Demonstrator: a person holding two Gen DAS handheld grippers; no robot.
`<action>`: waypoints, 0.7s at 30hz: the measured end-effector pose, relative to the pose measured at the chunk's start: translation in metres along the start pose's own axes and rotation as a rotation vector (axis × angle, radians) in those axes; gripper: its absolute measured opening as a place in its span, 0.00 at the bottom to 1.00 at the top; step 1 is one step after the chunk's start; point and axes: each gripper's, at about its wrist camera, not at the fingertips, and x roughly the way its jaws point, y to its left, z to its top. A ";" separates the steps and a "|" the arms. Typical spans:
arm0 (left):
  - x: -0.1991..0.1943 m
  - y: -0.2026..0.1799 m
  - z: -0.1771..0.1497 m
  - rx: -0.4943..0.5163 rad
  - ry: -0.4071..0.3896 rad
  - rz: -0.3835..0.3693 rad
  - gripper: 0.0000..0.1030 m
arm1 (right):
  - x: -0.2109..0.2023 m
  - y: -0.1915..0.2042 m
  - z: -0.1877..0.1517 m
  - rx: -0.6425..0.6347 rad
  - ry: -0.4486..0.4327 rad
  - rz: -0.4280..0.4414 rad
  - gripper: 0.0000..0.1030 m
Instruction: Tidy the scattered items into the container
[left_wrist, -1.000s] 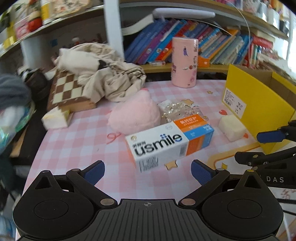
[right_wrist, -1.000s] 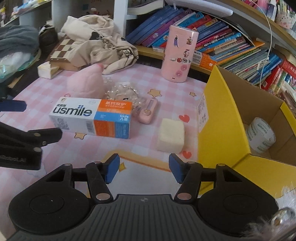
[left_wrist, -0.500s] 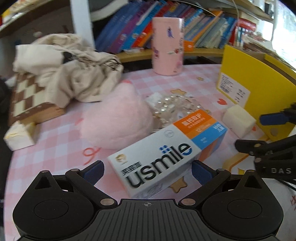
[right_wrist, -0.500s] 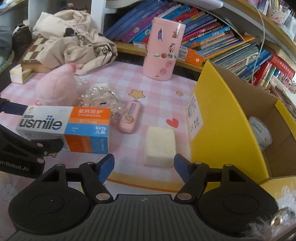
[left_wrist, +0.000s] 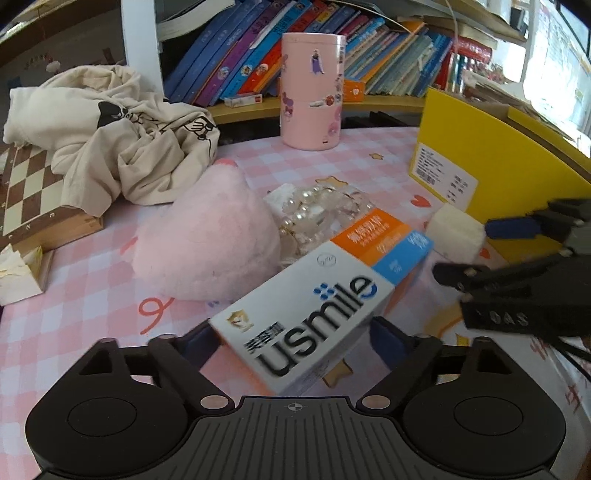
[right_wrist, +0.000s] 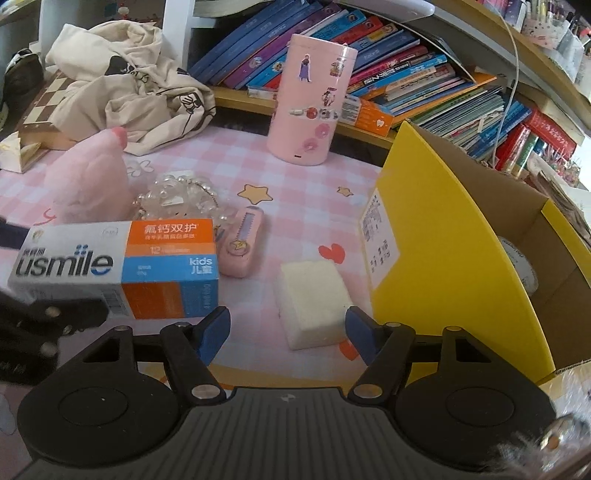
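My left gripper (left_wrist: 291, 339) has just been closing, and its blue pads now sit against the two long sides of the usmile toothpaste box (left_wrist: 325, 306), gripping its near end. My left wrist view shows the box running away from me toward the pink plush toy (left_wrist: 210, 240) and the bag of clear beads (left_wrist: 325, 210); whether its far end rests on the pink checked table (left_wrist: 92, 280) I cannot tell from here.

My right wrist view shows things the left one hides: a small pink case (right_wrist: 242, 245) lying just beyond the box's orange end, and a roll of tape (right_wrist: 519, 266) inside the yellow cardboard container (right_wrist: 443, 236), which stands at the table's right edge. From that side the left gripper shows only as dark fingers at the box's white end.

My right gripper (right_wrist: 288, 332) is partly open with nothing gripped; the cream sponge block (right_wrist: 314, 299) lies between its fingertips, the right pad close beside it, the left pad clearly apart. The sponge sits just beside the container's outer wall.
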 end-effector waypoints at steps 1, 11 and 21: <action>-0.003 -0.002 -0.001 0.001 0.009 0.003 0.75 | 0.000 0.000 0.000 0.004 -0.003 -0.004 0.66; -0.033 -0.017 -0.013 0.027 0.050 -0.006 0.61 | -0.009 -0.001 0.005 0.002 -0.085 0.002 0.67; -0.008 -0.027 -0.004 0.086 0.048 -0.013 0.62 | 0.019 -0.001 0.015 0.021 0.002 -0.013 0.67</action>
